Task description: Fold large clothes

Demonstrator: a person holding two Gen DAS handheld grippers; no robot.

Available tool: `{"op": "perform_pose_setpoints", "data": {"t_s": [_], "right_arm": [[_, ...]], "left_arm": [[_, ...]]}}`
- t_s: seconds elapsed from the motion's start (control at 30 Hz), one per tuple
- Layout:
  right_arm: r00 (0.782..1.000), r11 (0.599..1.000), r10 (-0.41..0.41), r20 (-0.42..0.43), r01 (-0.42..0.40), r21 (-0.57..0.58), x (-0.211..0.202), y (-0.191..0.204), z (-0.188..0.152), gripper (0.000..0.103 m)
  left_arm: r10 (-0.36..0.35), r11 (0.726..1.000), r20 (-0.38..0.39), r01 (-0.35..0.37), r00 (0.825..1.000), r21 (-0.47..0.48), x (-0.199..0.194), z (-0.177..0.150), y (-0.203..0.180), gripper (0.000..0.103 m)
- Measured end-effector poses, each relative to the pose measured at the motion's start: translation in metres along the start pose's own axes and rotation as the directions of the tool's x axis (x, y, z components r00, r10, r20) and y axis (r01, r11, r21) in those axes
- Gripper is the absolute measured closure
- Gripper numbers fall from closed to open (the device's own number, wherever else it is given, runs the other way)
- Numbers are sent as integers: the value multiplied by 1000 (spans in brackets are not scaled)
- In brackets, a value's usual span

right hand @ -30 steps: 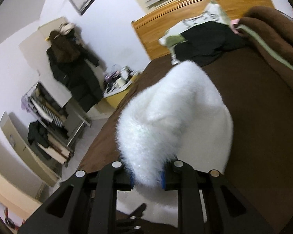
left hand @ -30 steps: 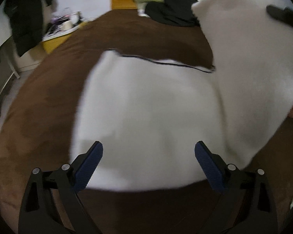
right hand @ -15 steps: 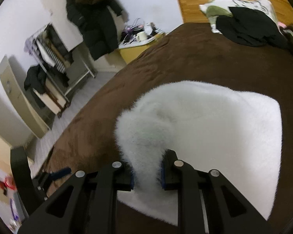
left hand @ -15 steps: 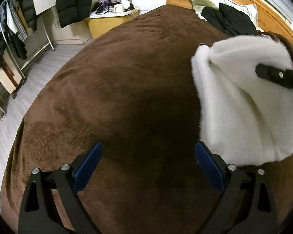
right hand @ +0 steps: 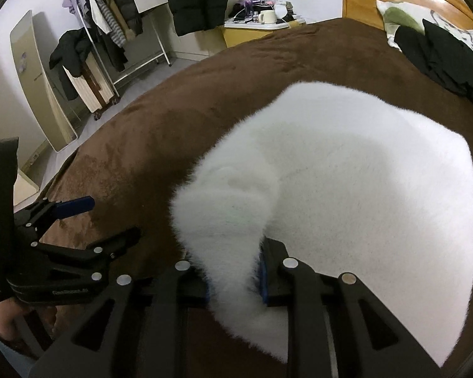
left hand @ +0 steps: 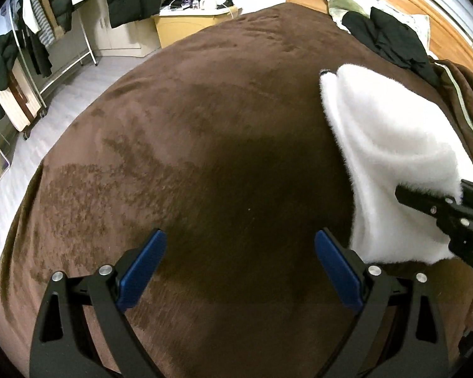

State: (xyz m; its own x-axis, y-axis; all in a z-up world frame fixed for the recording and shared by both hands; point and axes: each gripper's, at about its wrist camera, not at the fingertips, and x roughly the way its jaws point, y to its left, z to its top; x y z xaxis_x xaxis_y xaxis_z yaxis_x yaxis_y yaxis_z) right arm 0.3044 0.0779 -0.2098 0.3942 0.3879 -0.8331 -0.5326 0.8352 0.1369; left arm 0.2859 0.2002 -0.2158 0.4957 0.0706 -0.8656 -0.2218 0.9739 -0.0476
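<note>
Brown plush bedspread [left hand: 205,163] lay bare under the spread left gripper [left hand: 239,271]; right gripper [right hand: 235,278] pinched the fluffy white garment [right hand: 362,189], black clothes [right hand: 441,60] beyond

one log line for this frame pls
left tool open, empty over brown blanket | right tool shut on white fluffy garment | garment partly folded

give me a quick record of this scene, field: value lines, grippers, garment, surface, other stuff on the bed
left gripper: open, empty, over bare blanket
right gripper: shut on a bunched edge of the white fluffy garment
garment state: folded over, lying on the bed
surface: brown blanket
also on bed: black clothing on a pillow by the headboard
</note>
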Motion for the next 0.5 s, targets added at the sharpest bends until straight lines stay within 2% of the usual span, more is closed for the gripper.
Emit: {"op": "perform_pose_setpoints", "data": {"t_s": [0.23, 0.33, 0.4, 0.5], "right_arm": [[999, 999, 43, 5, -43, 9, -16, -4, -4, 66], [995, 995, 102, 17, -102, 7, -26, -1, -8, 52], [984, 985, 166, 65, -168, 28, -41, -2, -13, 38], [983, 985, 169, 73, -170, 6, -61, -1, -23, 37]], "left_arm": [[16, 1000, 19, -16, 1000, 17, -12, 7, -1, 10], [23, 999, 33, -25, 999, 34, -19, 11, -2, 10], [28, 999, 42, -29, 999, 45, -25, 15, -3, 10], [39, 997, 56, -43, 998, 65, -34, 20, -6, 10]]}}
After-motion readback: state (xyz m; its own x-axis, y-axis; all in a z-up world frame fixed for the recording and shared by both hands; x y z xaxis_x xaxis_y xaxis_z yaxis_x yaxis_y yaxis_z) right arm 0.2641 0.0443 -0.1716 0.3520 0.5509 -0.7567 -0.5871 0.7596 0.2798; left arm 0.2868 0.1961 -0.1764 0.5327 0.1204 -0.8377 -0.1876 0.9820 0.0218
